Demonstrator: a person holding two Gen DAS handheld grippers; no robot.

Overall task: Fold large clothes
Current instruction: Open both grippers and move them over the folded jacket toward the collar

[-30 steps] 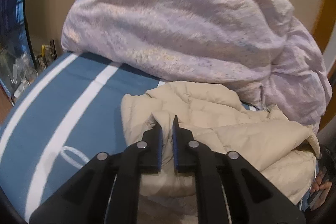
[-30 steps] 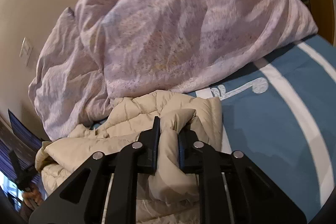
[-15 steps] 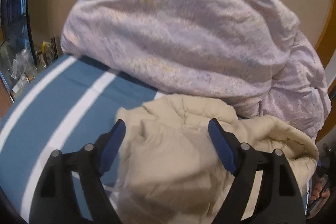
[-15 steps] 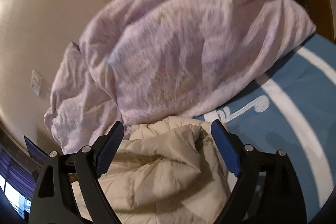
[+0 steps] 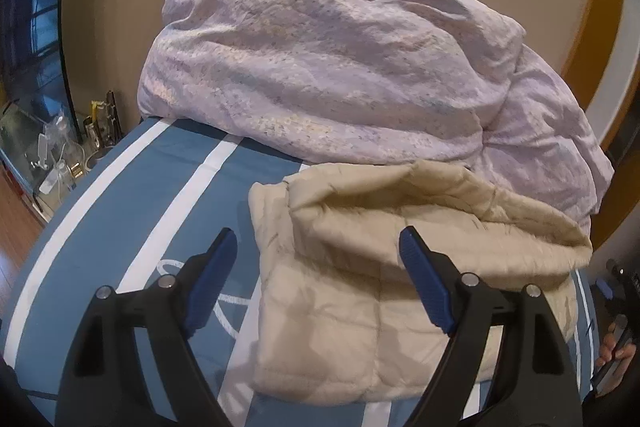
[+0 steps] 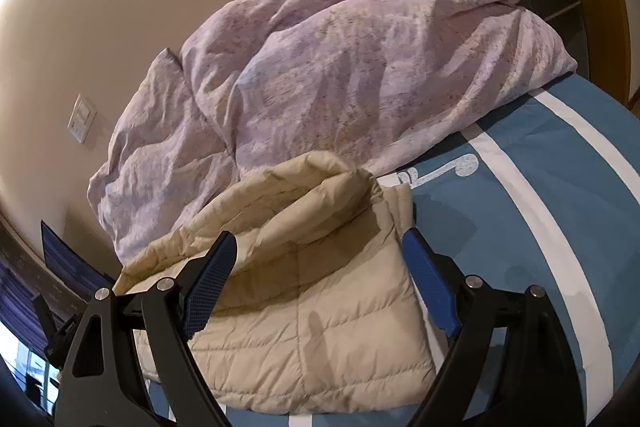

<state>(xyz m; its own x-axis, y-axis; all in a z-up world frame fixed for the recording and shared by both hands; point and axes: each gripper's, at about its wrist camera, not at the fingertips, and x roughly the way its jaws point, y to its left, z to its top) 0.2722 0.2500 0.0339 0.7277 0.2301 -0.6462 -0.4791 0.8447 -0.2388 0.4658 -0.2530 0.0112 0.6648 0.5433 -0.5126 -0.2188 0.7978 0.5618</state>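
You have let go: your left gripper (image 5: pixel 316 283) and right gripper (image 6: pixel 318 281), clamped a second ago, now stand wide and empty. The beige quilted down jacket (image 5: pixel 360 291) lies folded on the blue white-striped bed cover (image 5: pixel 132 203), with the lilac crumpled duvet (image 5: pixel 340 67) at twelve o'clock, so this fold looks done.

The left hand-held gripper (image 5: pixel 316 247) points forward and downward, its two black arms spread wide in a V. The blue pads (image 5: pixel 424 291) on the inner faces of its fingers stand far apart, with nothing pinched between them. The right hand-held gripper (image 6: pixel 318 251) has the same pose: tilted downward, black arms splayed, blue pads (image 6: pixel 430 291) far apart and pressing on nothing. At the lower right edge of the left wrist view, part of the person's hand (image 5: pixel 614 351) shows, fingers curled around a dark handle.
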